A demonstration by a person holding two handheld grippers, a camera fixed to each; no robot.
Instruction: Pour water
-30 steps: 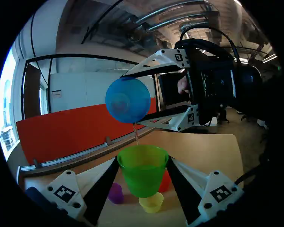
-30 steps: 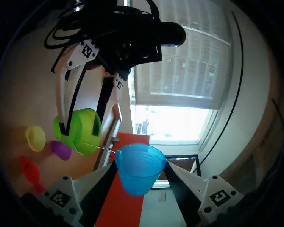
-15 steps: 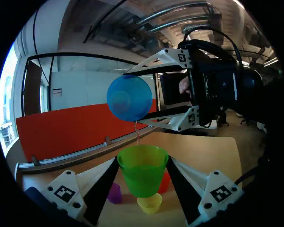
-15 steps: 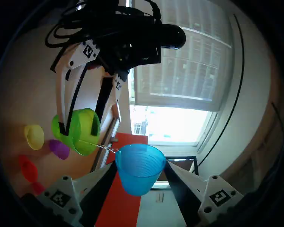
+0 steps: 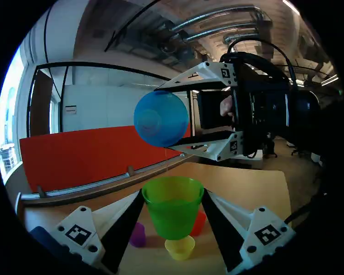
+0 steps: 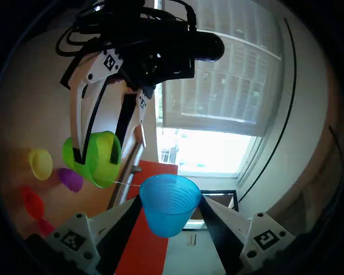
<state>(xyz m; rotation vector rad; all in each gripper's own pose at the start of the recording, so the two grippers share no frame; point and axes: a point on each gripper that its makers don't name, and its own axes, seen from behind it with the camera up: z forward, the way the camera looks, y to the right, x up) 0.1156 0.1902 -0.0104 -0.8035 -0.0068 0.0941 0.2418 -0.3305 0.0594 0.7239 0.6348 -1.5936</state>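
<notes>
A green cup [image 5: 173,215] holding some water stands upright between the fingers of my left gripper [image 5: 173,201], which is shut on it. Above it hangs a blue cup [image 5: 161,118], tipped on its side with its base toward this camera; my right gripper [image 5: 163,118] is shut on it. A very thin thread of water [image 5: 165,158] falls from the blue cup's rim into the green one. In the right gripper view the blue cup [image 6: 169,211] sits in the right gripper [image 6: 169,206], and the green cup [image 6: 95,158] is in the left gripper [image 6: 96,158].
Small purple [image 5: 137,234], yellow [image 5: 180,248] and red [image 5: 198,222] cups stand on the wooden table [image 5: 245,183] below the green cup. A red-orange panel [image 5: 80,156] runs behind the table. A bright window [image 6: 204,146] is nearby.
The stream from the blue cup has thinned to a fine thread. The blue cup and right gripper have drifted slightly right in the left gripper view. The green cup stays put.
</notes>
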